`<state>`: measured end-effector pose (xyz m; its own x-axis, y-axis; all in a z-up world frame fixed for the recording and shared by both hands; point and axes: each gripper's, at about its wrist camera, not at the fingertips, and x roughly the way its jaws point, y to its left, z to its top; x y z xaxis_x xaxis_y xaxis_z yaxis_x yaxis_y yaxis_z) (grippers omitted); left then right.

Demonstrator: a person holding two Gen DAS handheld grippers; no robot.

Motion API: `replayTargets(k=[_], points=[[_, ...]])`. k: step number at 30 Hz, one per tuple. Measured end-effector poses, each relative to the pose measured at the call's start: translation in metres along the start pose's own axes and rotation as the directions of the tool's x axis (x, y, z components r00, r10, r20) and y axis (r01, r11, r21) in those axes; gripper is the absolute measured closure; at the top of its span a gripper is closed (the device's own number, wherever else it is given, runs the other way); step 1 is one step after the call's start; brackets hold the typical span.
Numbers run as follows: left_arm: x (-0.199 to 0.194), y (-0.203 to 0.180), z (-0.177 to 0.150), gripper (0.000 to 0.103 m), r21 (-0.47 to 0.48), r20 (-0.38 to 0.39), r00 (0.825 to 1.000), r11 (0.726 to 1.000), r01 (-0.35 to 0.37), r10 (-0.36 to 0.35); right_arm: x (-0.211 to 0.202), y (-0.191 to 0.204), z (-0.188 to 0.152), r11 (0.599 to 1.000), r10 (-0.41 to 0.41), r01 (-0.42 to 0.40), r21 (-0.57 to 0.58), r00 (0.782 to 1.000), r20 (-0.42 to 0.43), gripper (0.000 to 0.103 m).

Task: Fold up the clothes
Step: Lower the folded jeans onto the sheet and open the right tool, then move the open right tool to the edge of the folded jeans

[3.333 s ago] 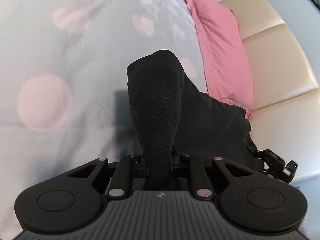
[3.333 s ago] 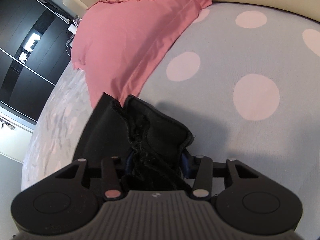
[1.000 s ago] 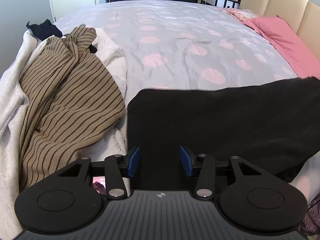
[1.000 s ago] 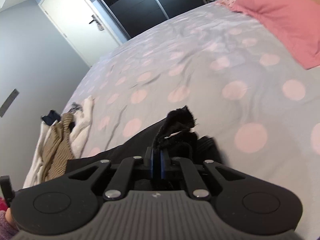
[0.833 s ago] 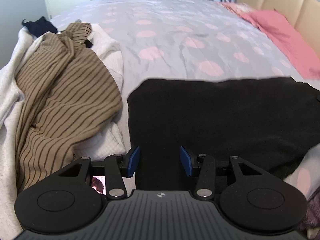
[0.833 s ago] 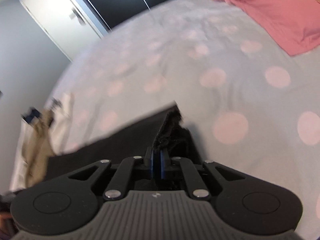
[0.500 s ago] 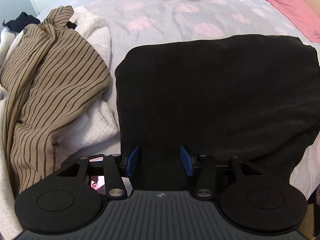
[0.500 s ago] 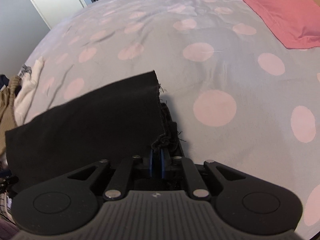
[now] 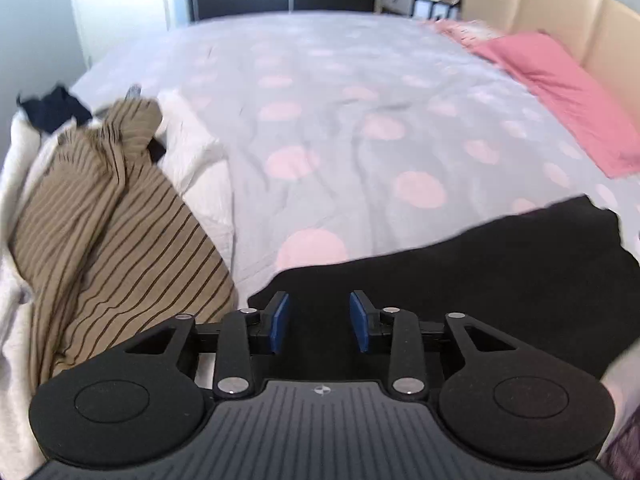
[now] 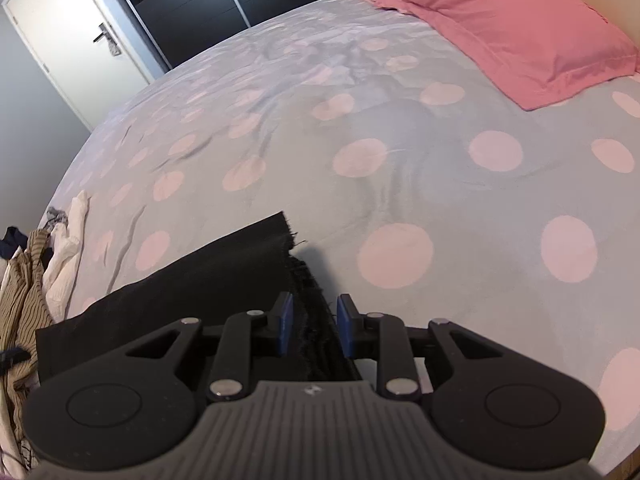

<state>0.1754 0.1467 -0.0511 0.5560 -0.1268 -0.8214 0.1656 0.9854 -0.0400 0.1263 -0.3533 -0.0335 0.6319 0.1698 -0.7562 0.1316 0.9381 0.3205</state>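
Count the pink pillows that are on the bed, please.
2. One plain pink pillow lies at the headboard side; a second, patterned pillow lies just beyond it, mostly hidden. More may be out of view.

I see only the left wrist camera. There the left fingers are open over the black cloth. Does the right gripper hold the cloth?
Observer: No. The right gripper is open; its fingers stand apart.
Operator: Where is the cloth relative to it?
Observer: The frayed side edge of the black cloth runs loose between those fingers, not pinched.
Operator: What lies to the right of that edge?
Observer: Only the dotted bedspread; no other garment shows there.
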Motion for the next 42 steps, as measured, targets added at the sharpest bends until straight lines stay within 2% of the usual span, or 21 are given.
replayTargets(k=[4,6,10,14,16,18,23,27,30,32,36,38,42], points=[[0.036,0.010,0.004,0.079,-0.051,-0.085,0.996,0.999,-0.011,0.007,0.008,0.007,0.000,0.998,-0.026,0.026,-0.056,1.000,-0.013,0.073],[0.051,0.012,0.000,0.079,-0.073,-0.118,0.993,0.997,-0.003,-0.006,0.012,0.006,0.000,0.997,-0.037,0.036,-0.061,0.999,-0.020,0.070],[0.057,0.013,-0.004,0.079,-0.080,-0.118,0.993,0.997,-0.004,-0.006,0.022,-0.004,0.002,0.998,-0.055,0.053,-0.044,0.998,-0.039,0.066],[0.040,0.005,-0.003,0.079,-0.071,-0.084,0.996,0.997,-0.033,0.027,0.023,-0.011,0.005,0.998,-0.056,0.055,-0.027,0.998,-0.037,0.066],[0.026,-0.005,-0.006,0.079,-0.039,-0.052,0.998,0.999,-0.030,0.028,0.014,-0.009,0.006,0.999,-0.024,0.023,-0.023,1.000,-0.015,0.066],[0.012,-0.013,-0.013,0.079,-0.017,-0.038,0.999,1.000,0.003,-0.004,0.002,-0.003,0.004,0.999,0.033,-0.033,-0.039,0.999,0.000,0.065],[-0.019,-0.031,-0.038,0.079,0.044,-0.054,0.996,0.996,0.072,-0.070,-0.016,0.019,-0.012,0.978,0.145,-0.146,-0.145,0.989,-0.023,0.064],[-0.029,-0.037,-0.059,0.079,0.082,-0.097,0.993,0.994,0.077,-0.069,-0.028,0.036,-0.028,0.940,0.217,-0.226,-0.254,0.974,-0.064,0.064],[-0.025,-0.034,-0.074,0.079,0.069,-0.141,0.988,0.995,0.070,-0.059,-0.031,0.050,-0.044,0.893,0.236,-0.262,-0.366,0.965,-0.115,0.064],[-0.024,-0.032,-0.080,0.079,0.072,-0.148,0.987,0.995,0.070,-0.059,-0.029,0.059,-0.057,0.857,0.208,-0.253,-0.449,0.967,-0.147,0.065],[-0.016,-0.027,-0.085,0.079,0.063,-0.183,0.980,0.994,0.086,-0.073,-0.011,0.062,-0.077,0.815,0.028,-0.125,-0.566,0.984,-0.176,0.066],[-0.012,-0.029,-0.087,0.079,0.077,-0.205,0.977,0.993,0.085,-0.067,-0.002,0.058,-0.083,0.811,-0.015,-0.101,-0.576,0.981,-0.193,0.066],[-0.010,-0.037,-0.088,0.079,0.123,-0.214,0.976,0.991,0.061,-0.034,0.000,0.050,-0.082,0.840,0.002,-0.116,-0.531,0.977,-0.211,0.066]])
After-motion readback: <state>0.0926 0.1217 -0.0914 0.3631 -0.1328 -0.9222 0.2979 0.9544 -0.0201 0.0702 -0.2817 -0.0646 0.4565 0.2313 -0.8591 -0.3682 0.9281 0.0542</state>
